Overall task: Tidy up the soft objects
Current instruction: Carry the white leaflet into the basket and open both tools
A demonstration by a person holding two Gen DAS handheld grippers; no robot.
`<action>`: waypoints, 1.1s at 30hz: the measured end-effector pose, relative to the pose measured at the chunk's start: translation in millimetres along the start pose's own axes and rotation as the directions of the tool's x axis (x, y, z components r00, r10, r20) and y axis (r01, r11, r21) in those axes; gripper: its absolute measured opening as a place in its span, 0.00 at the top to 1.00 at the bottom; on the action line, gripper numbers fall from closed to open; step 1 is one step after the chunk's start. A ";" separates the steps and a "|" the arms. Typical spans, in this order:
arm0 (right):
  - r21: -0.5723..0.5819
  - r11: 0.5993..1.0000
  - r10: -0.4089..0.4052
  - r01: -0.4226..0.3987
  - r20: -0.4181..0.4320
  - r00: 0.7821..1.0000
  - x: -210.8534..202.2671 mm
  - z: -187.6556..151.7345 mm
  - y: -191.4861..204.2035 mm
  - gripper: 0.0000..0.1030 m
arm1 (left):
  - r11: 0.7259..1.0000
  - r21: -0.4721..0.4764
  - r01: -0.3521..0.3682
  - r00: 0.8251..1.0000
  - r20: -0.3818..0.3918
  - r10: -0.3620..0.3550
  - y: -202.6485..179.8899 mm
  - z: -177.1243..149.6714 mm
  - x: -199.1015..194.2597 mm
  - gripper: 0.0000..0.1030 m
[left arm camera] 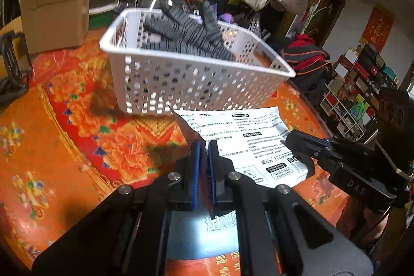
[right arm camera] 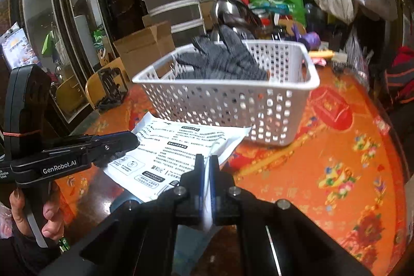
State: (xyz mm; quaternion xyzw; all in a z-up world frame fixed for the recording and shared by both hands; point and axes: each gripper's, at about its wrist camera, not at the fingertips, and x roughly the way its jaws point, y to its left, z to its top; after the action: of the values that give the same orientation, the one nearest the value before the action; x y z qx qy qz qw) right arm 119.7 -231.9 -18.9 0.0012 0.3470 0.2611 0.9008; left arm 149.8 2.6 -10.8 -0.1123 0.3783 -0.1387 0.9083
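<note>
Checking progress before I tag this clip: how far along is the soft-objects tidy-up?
Done: the grey striped garment already lies in the white basket.
In hand: the left gripper and right gripper are each shut on an edge of the flat white printed packet, just in front of the basket.
Left: the packet is not in the basket yet. No other loose soft item shows on the orange tablecloth.

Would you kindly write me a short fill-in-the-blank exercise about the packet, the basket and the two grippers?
1. The white basket holds a grey striped ____.
2. Both the left gripper and the right gripper are shut on the white printed ____.
3. The packet lies in front of the ____.
4. The tablecloth is mainly ____ with flowers.

Missing words: garment; packet; basket; orange
</note>
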 end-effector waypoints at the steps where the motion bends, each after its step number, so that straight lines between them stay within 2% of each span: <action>1: -0.009 1.000 -0.004 0.004 0.009 1.000 -4.4 3.5 2.4 0.98 | 1.000 0.002 0.000 1.000 0.007 0.000 -2.0 2.4 -4.2 0.95; 11: -0.048 0.998 -0.024 0.027 0.073 0.997 -29.9 51.3 9.8 0.98 | 1.000 0.020 0.001 0.998 0.070 -0.002 -15.5 48.1 -36.6 0.95; 20: -0.049 0.997 -0.061 0.066 0.092 0.994 -24.2 119.0 -7.2 0.99 | 1.000 0.028 -0.012 0.994 0.105 0.009 -27.0 126.0 -40.6 0.95; 22: -0.039 0.996 -0.073 0.076 0.086 0.994 -17.4 132.4 -14.9 0.99 | 0.999 0.043 -0.031 0.993 0.115 0.026 -30.7 143.5 -35.8 1.00; 25: -0.024 0.997 -0.074 0.076 0.061 0.995 -0.2 147.7 -25.1 0.99 | 0.999 0.039 -0.032 0.994 0.108 0.027 -30.7 169.3 -22.3 1.00; 26: -0.017 0.993 -0.112 0.113 0.055 0.992 10.9 153.7 -30.0 0.99 | 0.998 0.036 -0.056 0.992 0.115 0.052 -30.3 179.1 -15.2 1.00; 28: -0.012 0.991 -0.133 0.133 0.024 0.991 30.1 158.7 -37.8 0.99 | 0.997 0.022 -0.068 0.994 0.086 0.066 -27.4 192.6 4.0 1.00; 30: 0.005 0.988 -0.156 0.156 -0.022 0.988 51.1 157.2 -47.2 0.99 | 0.996 0.011 -0.093 0.994 0.059 0.093 -22.3 196.8 22.4 1.00; 33: 0.031 0.989 -0.143 0.145 -0.038 0.989 61.2 149.1 -56.7 0.99 | 0.995 0.018 -0.097 0.995 0.039 0.097 -15.6 188.5 37.4 1.00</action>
State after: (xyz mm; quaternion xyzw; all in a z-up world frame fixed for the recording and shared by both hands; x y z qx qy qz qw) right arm 277.8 -225.4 45.6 -0.0134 0.3667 0.1894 0.9108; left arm 307.9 -5.9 99.3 -0.0873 0.3646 -0.0961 0.9221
